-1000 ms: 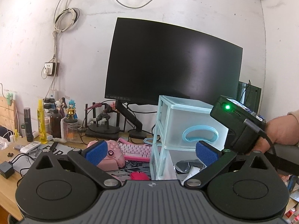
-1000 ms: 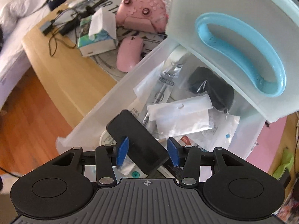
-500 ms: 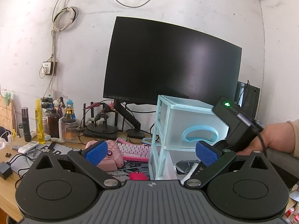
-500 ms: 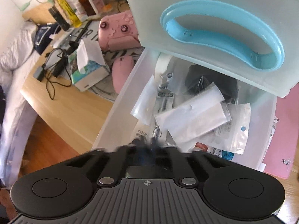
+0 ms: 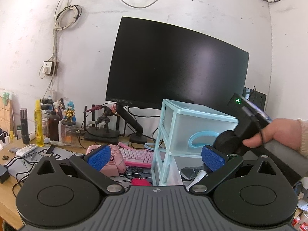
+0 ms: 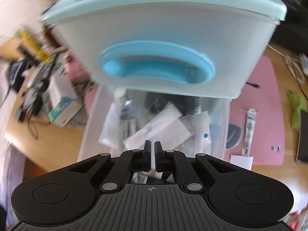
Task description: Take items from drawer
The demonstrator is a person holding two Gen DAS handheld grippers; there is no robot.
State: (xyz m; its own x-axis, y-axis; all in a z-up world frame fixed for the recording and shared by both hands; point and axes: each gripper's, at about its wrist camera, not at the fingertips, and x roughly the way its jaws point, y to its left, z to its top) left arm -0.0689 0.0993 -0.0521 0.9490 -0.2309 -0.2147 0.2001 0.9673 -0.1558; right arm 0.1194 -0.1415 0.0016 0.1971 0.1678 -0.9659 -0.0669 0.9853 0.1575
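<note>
Black right tongs (image 6: 153, 150) over drawer (image 6: 221, 127).

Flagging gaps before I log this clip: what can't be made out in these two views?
- Right wrist view: the thin white item in the right claw shows only an edge; its fingers hide the rest.
- Right wrist view: packets in the lower drawer are blurred; the upper drawer covers the back.
- Left wrist view: the open left claw blocks the lower drawer's contents.

Motion blur smears the cluttered wooden surface (image 6: 44, 134) at left in the right wrist view. The translucent pulled-out lower drawer (image 6: 90, 127) runs under the right tool (image 6: 153, 155), which hides its near end. Whatever white thing sits between its fingers is unclear.
</note>
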